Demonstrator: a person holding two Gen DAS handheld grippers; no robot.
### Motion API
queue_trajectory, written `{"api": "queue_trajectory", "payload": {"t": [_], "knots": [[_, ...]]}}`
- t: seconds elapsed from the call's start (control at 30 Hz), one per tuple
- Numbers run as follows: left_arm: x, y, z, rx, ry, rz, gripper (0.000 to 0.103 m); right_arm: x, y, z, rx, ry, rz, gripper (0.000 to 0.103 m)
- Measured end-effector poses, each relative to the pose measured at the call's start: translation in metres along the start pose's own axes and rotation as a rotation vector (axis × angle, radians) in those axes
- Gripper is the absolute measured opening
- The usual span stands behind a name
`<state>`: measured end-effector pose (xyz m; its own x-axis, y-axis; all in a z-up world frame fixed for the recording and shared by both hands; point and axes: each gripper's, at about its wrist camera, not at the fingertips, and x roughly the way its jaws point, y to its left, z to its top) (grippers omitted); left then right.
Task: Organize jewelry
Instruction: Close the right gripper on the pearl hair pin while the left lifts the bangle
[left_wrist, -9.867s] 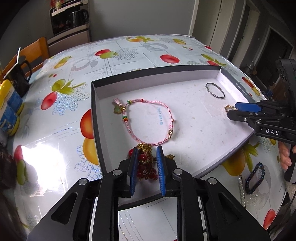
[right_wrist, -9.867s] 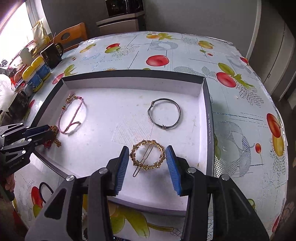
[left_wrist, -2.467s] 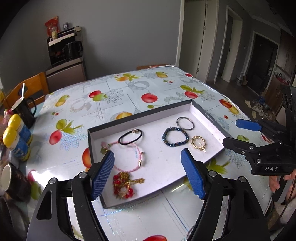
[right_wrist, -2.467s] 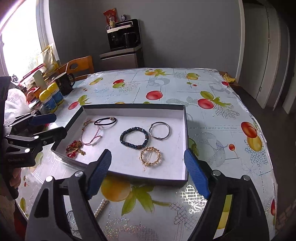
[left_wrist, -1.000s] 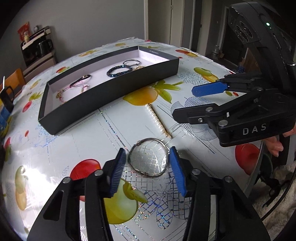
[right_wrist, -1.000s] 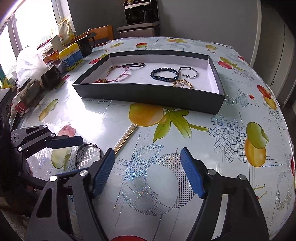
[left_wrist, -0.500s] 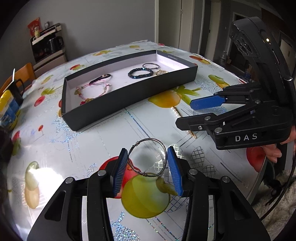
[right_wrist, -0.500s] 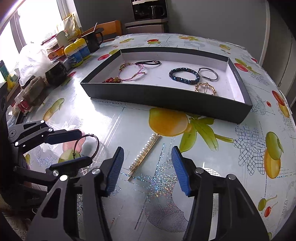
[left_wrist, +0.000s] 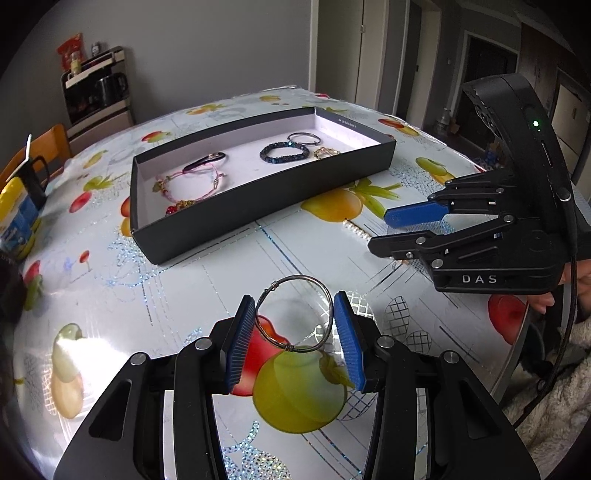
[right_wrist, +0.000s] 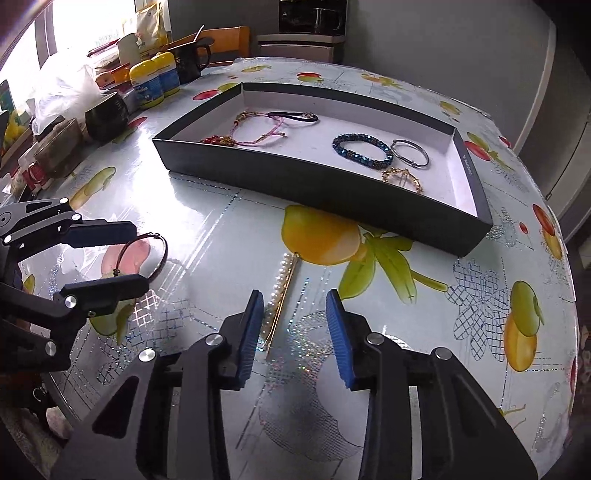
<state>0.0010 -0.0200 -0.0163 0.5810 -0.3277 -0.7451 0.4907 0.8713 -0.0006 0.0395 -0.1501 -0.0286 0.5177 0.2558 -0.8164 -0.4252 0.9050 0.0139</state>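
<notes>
My left gripper (left_wrist: 295, 339) is shut on a thin wire bangle (left_wrist: 295, 280) and holds it above the table; the bangle also shows in the right wrist view (right_wrist: 162, 254). My right gripper (right_wrist: 295, 332) is open and empty, low over a pearl hair clip (right_wrist: 282, 280) that lies on the tablecloth. A black tray (right_wrist: 332, 188) with a white floor holds a blue bead bracelet (right_wrist: 362, 149), a silver bangle (right_wrist: 410, 153), a gold hoop clip (right_wrist: 402, 177), a pink cord bracelet (right_wrist: 258, 129), a black hair tie (right_wrist: 295, 116) and a red and gold piece (right_wrist: 218, 140).
The table has a fruit-print cloth (left_wrist: 207, 295). Yellow-lidded jars (right_wrist: 155, 79), a black mug (right_wrist: 188, 59), a dark bowl (right_wrist: 107, 114) and bags crowd the far left. A wooden chair (right_wrist: 221, 40) stands behind. The table edge (left_wrist: 517, 362) runs close on the right in the left wrist view.
My left gripper closed on the wire bangle and lifted it off the cloth. My right gripper moved down and forward over the pearl clip, its jaws narrower than before.
</notes>
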Motion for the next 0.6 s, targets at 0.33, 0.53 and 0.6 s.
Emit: {"api": "queue_trajectory", "payload": {"t": [0.33, 0.53, 0.6], "knots": [[0.000, 0.000, 0.000, -0.004, 0.002, 0.003, 0.046, 0.003, 0.015, 0.004, -0.061, -0.005, 0.020, 0.008], [-0.001, 0.001, -0.001, -0.009, 0.002, -0.001, 0.046, 0.001, 0.013, 0.002, -0.046, -0.011, 0.045, 0.008], [-0.002, 0.001, 0.000, -0.007, 0.001, -0.004, 0.046, -0.002, 0.012, 0.002, -0.039, -0.019, 0.054, 0.008]]}}
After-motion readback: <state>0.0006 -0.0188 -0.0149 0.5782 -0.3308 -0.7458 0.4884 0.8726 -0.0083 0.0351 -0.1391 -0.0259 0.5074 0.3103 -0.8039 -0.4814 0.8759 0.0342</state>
